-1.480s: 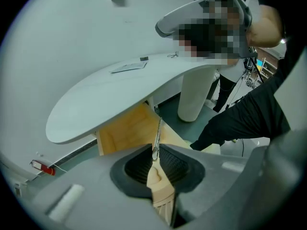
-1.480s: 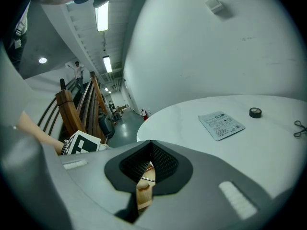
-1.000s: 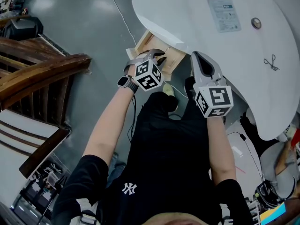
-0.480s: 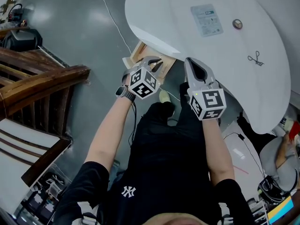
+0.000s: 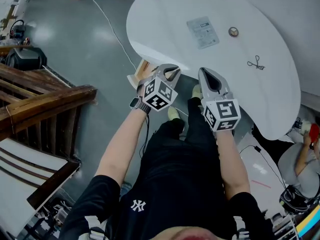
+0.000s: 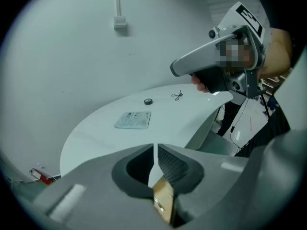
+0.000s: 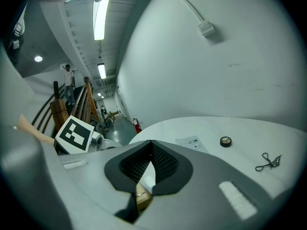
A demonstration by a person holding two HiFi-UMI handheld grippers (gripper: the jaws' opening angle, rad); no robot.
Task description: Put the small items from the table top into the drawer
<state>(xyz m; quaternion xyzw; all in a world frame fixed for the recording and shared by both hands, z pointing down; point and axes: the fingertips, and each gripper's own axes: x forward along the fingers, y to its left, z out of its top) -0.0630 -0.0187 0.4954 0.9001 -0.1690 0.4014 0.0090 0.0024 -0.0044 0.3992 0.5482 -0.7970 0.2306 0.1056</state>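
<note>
Right gripper view alone: ceiling light (image 7: 100, 16)

Left gripper (image 6: 154, 152), jaws together, before table (image 6: 184, 121)

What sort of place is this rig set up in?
Probably a workshop or lab hall rather than a home. It has a bare grey concrete floor with a loose cable, ceiling strip lights, and a wooden stair rail beside the round white table.

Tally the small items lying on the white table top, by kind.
Flat printed packet: 1
Small round tin: 1
Scissor-shaped black tool: 1
Total: 3
</note>
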